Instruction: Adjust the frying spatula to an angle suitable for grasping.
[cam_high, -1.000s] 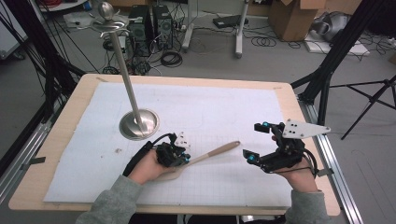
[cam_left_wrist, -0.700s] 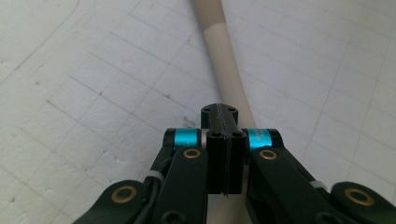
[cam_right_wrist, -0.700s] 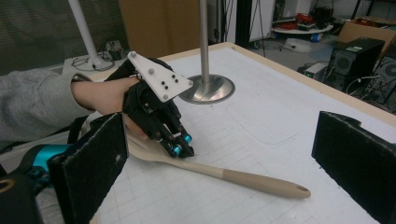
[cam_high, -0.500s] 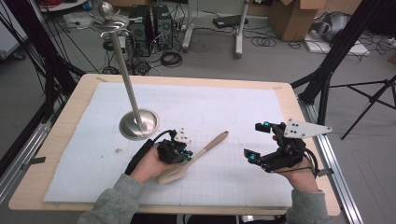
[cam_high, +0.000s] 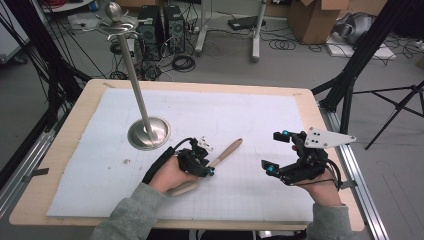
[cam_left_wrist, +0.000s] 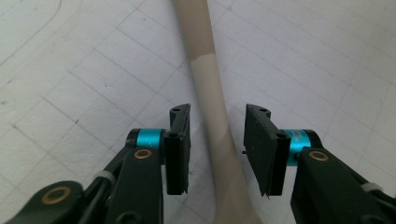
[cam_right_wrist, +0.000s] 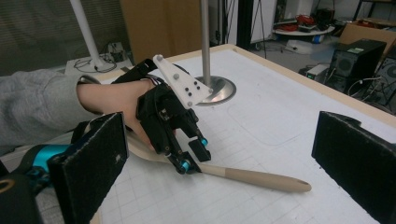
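Note:
A pale wooden spoon (cam_high: 227, 151) lies on the white gridded mat (cam_high: 240, 110), its handle pointing up and to the right. My left gripper (cam_high: 205, 167) stands over the spoon's neck. In the left gripper view the spoon (cam_left_wrist: 208, 88) runs between the jaws of the left gripper (cam_left_wrist: 217, 140), which have just been opening, and the pads stand clear of the wood on both sides. My right gripper (cam_high: 274, 151) is held to the right of the spoon, open, with nothing between its jaws. The right gripper view shows the left gripper (cam_right_wrist: 191, 158) over the spoon (cam_right_wrist: 261, 179).
A metal stand with a round base (cam_high: 148, 132) and a tall pole rises just behind my left hand, also in the right gripper view as the stand (cam_right_wrist: 215, 88). The wooden table edge (cam_high: 320, 120) frames the mat. Black tripod legs and cables stand beyond the table.
The spoon's handle swung to point farther away and up to the right. The left jaws, shut on the spoon before, have parted. The right gripper has kept still.

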